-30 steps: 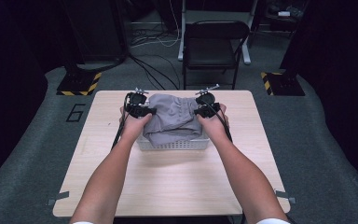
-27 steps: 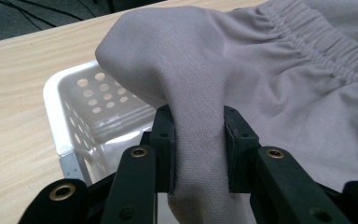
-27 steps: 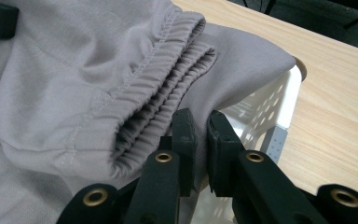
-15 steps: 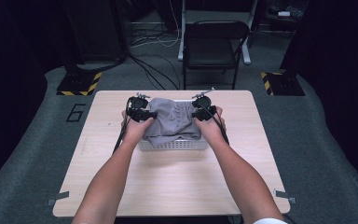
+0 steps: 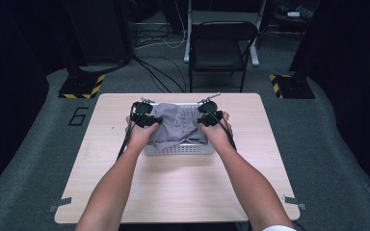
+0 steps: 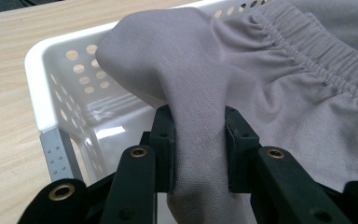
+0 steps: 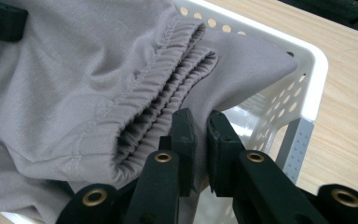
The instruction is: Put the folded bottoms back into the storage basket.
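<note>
Both hands have come a little nearer together since before, bunching the grey shorts (image 5: pixel 176 126) over the white basket (image 5: pixel 178 150) mid-table. Left gripper (image 6: pixel 196 140) and right gripper (image 7: pixel 201 140) each pinch one side of the cloth, so it hangs spread, likely ready to drop in.

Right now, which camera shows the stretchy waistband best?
The right gripper view: the gathered waistband sits close, folded double. The left gripper view shows a stretch of it at the edge. In the high view it's too small to tell.

Grey garment (image 5: pixel 178 126) now slightly farther over the white basket (image 5: pixel 178 149); both tools a little farther from the person.
</note>
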Demonstrator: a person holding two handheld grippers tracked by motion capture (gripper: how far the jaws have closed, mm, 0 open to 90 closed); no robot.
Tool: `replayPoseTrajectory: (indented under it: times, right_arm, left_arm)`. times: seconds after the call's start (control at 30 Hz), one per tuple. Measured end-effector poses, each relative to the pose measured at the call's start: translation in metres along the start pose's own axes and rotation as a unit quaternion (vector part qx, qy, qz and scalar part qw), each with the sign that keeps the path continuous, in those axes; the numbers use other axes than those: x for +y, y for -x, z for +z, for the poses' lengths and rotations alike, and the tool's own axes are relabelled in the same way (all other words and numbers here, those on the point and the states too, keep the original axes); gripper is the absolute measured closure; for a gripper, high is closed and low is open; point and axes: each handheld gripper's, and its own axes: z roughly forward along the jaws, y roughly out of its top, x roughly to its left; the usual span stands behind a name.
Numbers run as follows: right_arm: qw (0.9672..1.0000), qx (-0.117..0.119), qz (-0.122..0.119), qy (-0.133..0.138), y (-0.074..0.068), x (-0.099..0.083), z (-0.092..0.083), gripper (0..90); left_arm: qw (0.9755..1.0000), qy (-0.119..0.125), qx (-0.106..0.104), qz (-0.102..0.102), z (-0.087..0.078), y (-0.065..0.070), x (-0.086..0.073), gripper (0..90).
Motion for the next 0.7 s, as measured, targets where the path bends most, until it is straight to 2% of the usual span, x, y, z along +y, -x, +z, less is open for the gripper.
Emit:
replayPoseTrajectory:
  times: [0.03, 0.07, 0.1, 0.13, 0.3, 0.43, 0.53, 0.6, 0.7]
  right_arm:
    - [1.0, -0.001, 0.001, 0.002, 0.0, -0.001, 0.001, 82.8]
    - [1.0, 0.001, 0.0, 0.001, 0.0, -0.002, 0.002, 82.7]
    - [1.0, 0.0, 0.006, -0.001, -0.001, -0.004, 0.003, 82.7]
    - [1.0, 0.001, 0.001, 0.002, -0.001, -0.005, 0.005, 82.7]
    - [0.9999, 0.001, 0.008, -0.01, -0.004, -0.009, 0.009, 82.4]
    - [1.0, 0.001, 0.001, -0.009, -0.004, -0.01, 0.012, 82.4]
    - [0.9999, 0.001, 0.002, -0.011, -0.004, -0.011, 0.013, 82.3]
    - [0.9999, -0.001, 0.001, -0.01, -0.004, -0.011, 0.014, 82.2]
    - [0.9999, 0.001, 0.0, -0.011, -0.004, -0.012, 0.014, 78.9]
  left_arm:
    - [1.0, 0.001, 0.001, -0.004, 0.001, 0.001, -0.001, 69.7]
    - [1.0, -0.003, 0.002, 0.003, 0.001, 0.0, -0.002, 69.7]
    - [1.0, -0.004, 0.002, 0.001, 0.003, 0.001, -0.004, 69.7]
    - [1.0, -0.005, 0.001, 0.001, 0.004, 0.001, -0.005, 69.7]
    - [0.9999, -0.014, 0.003, -0.002, 0.009, 0.002, -0.011, 69.3]
    - [0.9999, -0.014, 0.006, 0.003, 0.01, 0.002, -0.012, 69.1]
    - [0.9998, -0.018, 0.005, -0.001, 0.011, 0.001, -0.012, 69.0]
    - [0.9999, -0.012, 0.005, -0.003, 0.011, 0.002, -0.013, 68.7]
    - [0.9999, -0.012, 0.0, 0.001, 0.01, 0.001, -0.013, 65.9]
